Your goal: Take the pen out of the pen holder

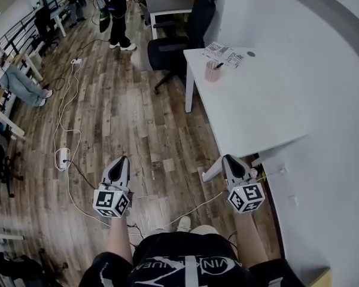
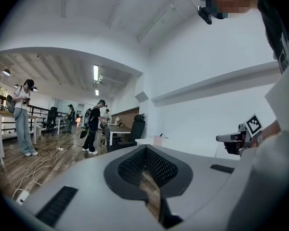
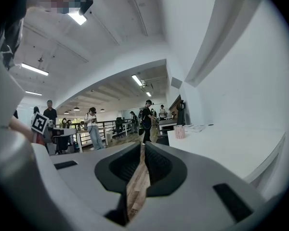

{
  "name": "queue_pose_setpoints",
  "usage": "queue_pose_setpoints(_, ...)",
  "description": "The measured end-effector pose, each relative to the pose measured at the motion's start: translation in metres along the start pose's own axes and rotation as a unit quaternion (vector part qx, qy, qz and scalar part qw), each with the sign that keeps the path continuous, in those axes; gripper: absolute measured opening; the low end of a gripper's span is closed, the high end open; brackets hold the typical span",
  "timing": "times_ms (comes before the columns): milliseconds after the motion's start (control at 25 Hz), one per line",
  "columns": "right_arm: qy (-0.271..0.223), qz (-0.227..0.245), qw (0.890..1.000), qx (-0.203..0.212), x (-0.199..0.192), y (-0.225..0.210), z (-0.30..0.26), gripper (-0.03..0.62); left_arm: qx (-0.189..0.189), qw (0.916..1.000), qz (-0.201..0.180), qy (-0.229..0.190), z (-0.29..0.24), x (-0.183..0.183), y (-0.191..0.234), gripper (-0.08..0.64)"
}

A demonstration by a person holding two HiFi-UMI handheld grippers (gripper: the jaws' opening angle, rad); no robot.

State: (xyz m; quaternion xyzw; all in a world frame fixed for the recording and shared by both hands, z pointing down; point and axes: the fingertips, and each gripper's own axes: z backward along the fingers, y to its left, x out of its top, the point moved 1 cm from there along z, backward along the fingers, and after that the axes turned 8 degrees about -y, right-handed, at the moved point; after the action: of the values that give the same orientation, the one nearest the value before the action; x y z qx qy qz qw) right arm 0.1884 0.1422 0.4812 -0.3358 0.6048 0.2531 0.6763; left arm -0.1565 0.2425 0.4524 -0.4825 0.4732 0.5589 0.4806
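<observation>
Head view: left gripper [image 1: 118,160] and right gripper [image 1: 227,158] each have their jaws pressed together with nothing between them, over a wood-plank floor [image 1: 143,118]; the right one is by the near corner of a white table [image 1: 257,106]; at the table's far end, well apart from both, stands a pink pen holder [image 1: 212,72] with a dark pen [image 1: 218,66] leaning out over its rim; printed papers [image 1: 223,54] lie just beyond; a black office chair [image 1: 179,43] stands beside that end; white cables [image 1: 69,106] trail over the floor.
</observation>
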Motion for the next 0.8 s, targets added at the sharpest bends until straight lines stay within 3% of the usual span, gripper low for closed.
queue_pose_setpoints(600,-0.006,-0.018,1.0,-0.01,0.002,-0.036,-0.021,0.046,-0.025,0.9997,0.006,-0.002,-0.055,-0.013,-0.018,0.014)
queue_pose_setpoints(800,-0.004,-0.023,1.0,-0.016,-0.002,-0.046,-0.035,0.121,-0.031,0.9995,0.008,-0.004,-0.079,-0.02,-0.01,0.014)
